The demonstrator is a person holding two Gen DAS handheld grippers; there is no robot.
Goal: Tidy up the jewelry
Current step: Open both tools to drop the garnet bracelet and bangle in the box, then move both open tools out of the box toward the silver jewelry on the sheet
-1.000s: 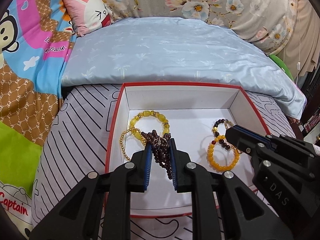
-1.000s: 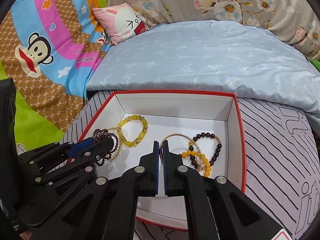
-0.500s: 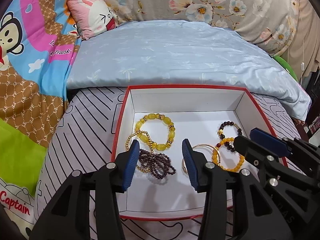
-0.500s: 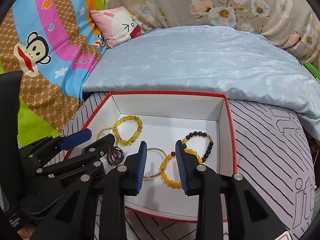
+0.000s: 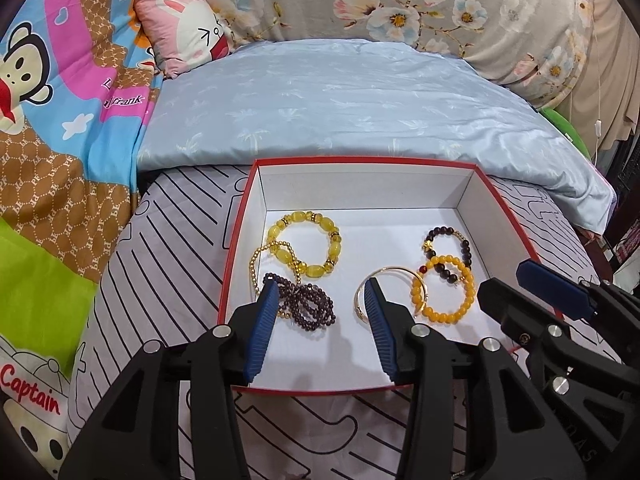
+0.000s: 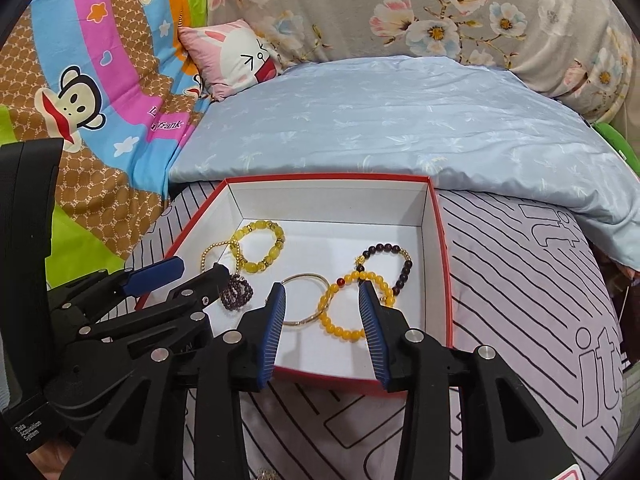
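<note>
Red-rimmed white cardboard box (image 5: 496, 208) holds 6 bracelets lying flat; left claw (image 5: 320, 304) and right claw (image 6: 323, 300) hover released, empty.

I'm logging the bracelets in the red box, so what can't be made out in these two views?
- Dark purple bead strand: right wrist view, partly behind the left gripper.
- Thin gold bangle: left wrist view, near side hidden by a blue finger pad.
- Clasps, bead markings: too small.
</note>
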